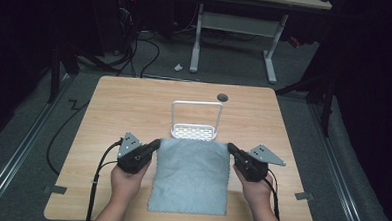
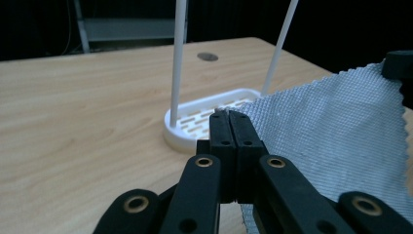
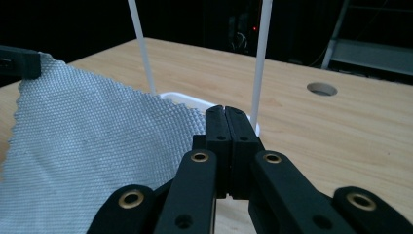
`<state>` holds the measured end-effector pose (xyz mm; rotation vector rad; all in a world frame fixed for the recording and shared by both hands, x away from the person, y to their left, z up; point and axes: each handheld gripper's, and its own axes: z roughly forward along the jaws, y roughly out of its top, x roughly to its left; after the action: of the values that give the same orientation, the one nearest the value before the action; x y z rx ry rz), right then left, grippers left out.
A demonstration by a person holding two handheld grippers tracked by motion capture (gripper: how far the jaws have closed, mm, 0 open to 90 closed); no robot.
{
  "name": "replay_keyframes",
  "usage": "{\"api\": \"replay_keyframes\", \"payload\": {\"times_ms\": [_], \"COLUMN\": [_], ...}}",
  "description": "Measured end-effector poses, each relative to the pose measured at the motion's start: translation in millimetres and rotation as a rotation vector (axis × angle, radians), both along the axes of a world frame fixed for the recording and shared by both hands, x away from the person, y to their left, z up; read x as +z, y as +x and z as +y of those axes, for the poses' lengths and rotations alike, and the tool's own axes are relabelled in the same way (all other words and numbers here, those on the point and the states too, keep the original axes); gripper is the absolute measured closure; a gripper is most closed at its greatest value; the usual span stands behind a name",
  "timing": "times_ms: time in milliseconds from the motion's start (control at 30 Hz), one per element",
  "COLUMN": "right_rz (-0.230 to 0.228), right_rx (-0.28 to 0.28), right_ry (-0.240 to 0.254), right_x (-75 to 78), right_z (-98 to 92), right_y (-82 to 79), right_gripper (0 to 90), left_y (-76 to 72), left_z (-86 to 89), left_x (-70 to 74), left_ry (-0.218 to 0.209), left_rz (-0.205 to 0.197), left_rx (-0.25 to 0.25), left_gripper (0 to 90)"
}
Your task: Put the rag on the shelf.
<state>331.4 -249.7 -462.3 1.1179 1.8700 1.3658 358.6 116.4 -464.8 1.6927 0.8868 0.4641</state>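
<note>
A grey cloth (image 1: 191,175) is seen spread on the wooden table (image 1: 124,107), its near edge close to the table's front edge and its far edge raised just in front of a white rack (image 1: 195,121). The rack consists of a slotted oval base and a thin upright hoop; in the gripper views the top of the hoop is cut off by the frame.

The left gripper (image 1: 155,145) is held at the cloth's far left corner, and its jaws are pressed together on that corner: in the left gripper view (image 2: 229,117) a sliver of fabric is seen pinched at the tips, with the weave stretching away to the right. The right gripper (image 1: 231,149) is held at the far right corner. In the right gripper view (image 3: 225,113) its jaws are likewise closed flat against each other, with the cloth running off to the left; the pinched edge itself is hidden behind the jaws, so the grip is inferred from the taut, lifted fabric.

The opposite gripper's tip is partly visible at the edge of each gripper view, clamped on its own corner. A round hole (image 1: 222,97) is noted in the table beyond the rack. The surroundings are dark; a second desk frame (image 1: 237,37) and floor cables (image 1: 136,53) are only faintly made out.
</note>
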Motion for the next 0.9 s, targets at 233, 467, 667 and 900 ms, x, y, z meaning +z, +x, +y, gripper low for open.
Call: {"api": "replay_keyframes", "payload": {"times_ms": [233,467,667,900], "right_rz": [-0.054,-0.107,-0.144,-0.181], "right_rx": [-0.017,-0.026,-0.031,-0.034], "right_ry": [0.017,0.036,0.048,0.043], "right_x": [17.4,40.7,60.1,76.7], "right_z": [-4.1,-8.4,-9.5,-9.8], "right_y": [1.7,1.6,2.8,5.2], "right_gripper": [90.0,90.0,90.0,90.0], "left_y": [4.8,4.8,5.7,10.0], "left_z": [-5.8,-9.2,-10.2,-10.0], "left_x": [16.7,33.1,49.0,72.8], "left_ry": [-0.011,-0.027,-0.039,-0.033], "left_rz": [-0.054,-0.104,-0.142,-0.193], "left_rx": [-0.01,-0.014,-0.011,-0.012], "left_gripper": [89.6,89.6,89.6,89.6]}}
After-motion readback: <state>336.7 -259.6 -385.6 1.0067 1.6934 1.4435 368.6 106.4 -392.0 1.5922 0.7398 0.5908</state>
